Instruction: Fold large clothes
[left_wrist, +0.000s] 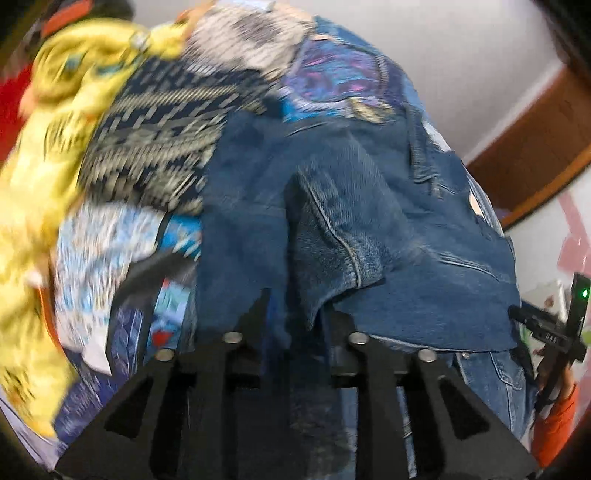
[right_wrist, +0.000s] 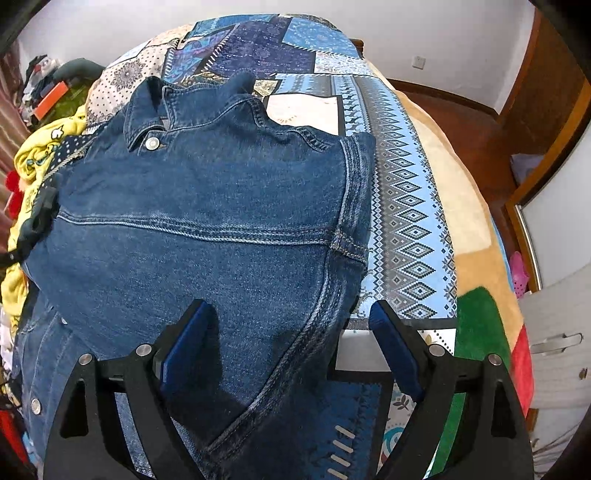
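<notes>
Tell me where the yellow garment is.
In the right wrist view, the yellow garment lies bunched at the left edge, beside the denim jacket on the patchwork bedspread.

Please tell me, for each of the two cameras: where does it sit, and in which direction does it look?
Left wrist: on the left tongs, looking steeply down at the denim jacket and yellow clothes; the right tongs show at the right edge.
Right wrist: on the right tongs, jaws wide, above the jacket's edge and patchwork bedcover.
Shared: jacket, bedcover, yellow clothes.
</notes>
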